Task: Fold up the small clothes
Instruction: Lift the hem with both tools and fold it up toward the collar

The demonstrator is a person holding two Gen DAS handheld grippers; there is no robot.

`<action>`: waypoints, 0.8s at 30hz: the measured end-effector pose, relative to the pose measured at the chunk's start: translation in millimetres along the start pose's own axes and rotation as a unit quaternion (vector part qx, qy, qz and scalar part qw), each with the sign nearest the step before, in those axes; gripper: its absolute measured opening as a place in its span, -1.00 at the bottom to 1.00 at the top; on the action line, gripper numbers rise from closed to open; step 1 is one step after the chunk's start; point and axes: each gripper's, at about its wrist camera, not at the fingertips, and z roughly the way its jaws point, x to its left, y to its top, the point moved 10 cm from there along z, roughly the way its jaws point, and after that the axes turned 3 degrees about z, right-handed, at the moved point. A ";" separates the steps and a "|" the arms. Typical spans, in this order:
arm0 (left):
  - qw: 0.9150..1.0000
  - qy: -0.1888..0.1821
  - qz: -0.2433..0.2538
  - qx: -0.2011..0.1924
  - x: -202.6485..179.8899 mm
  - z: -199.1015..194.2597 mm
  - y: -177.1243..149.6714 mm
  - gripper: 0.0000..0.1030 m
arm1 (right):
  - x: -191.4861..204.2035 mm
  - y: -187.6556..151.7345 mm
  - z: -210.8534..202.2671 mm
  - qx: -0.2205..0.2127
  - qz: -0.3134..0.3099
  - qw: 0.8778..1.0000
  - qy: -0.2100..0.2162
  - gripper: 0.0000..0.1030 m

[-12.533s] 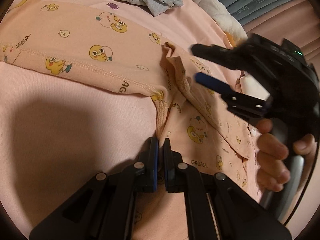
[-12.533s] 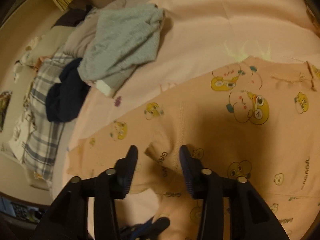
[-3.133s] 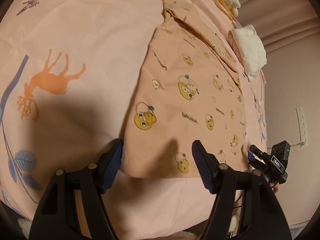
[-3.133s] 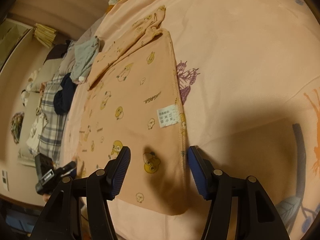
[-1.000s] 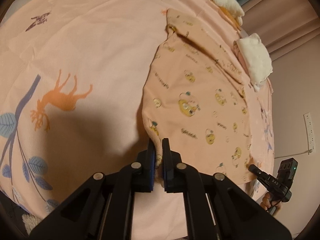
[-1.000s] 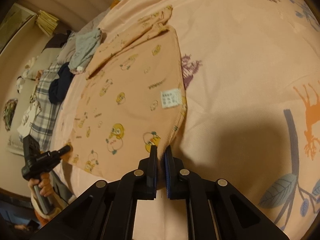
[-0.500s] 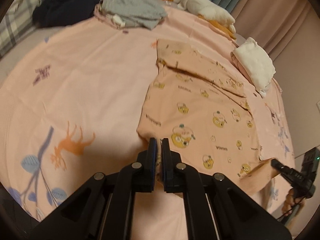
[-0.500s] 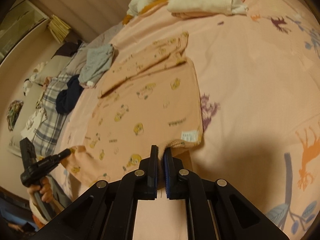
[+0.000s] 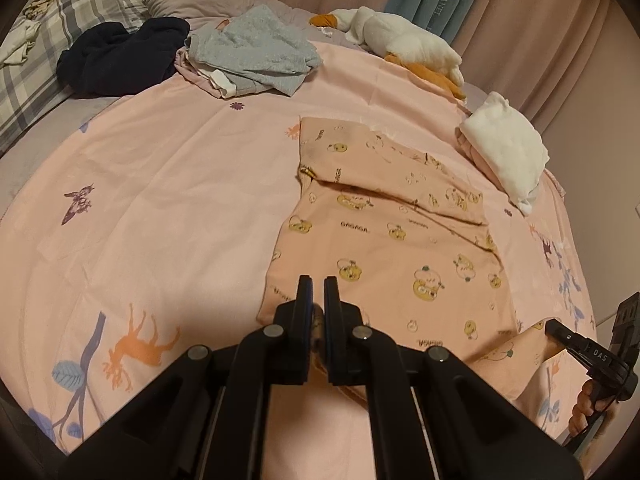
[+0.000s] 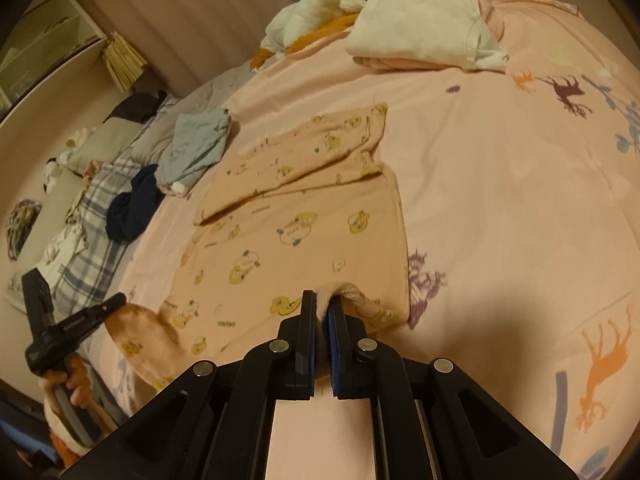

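Covering nearly everything in both views, a pink bedsheet printed with deer, leaves and butterflies is the ground for all else. At its middle lies the peach printed garment, sleeves folded across its far part, its near hem raised off the sheet at both corners. Beyond the garment, at the sheet's far edge, sit a folded white-and-pink stack, a white plush toy, a grey garment and a dark navy one against a plaid pillow. At the garment's near hem, the left gripper is pressed together, pinching one corner; the right gripper pinches the other corner, where a ribbed edge bunches beside its jaws.
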 end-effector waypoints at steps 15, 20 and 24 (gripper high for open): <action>0.998 -0.018 -0.052 -0.042 -3.1 33.8 71.3 -0.91 | -1.4 67.5 19.5 -0.028 0.008 1.000 0.009 -0.86; 0.997 -0.019 -0.058 -0.053 -4.3 46.0 101.7 -0.92 | -0.3 92.1 27.0 -0.029 -0.001 1.000 0.000 -0.86; 0.996 0.004 -0.052 -0.075 1.5 50.6 134.3 -0.93 | -1.8 115.1 35.2 -0.032 0.002 0.999 -0.009 -0.87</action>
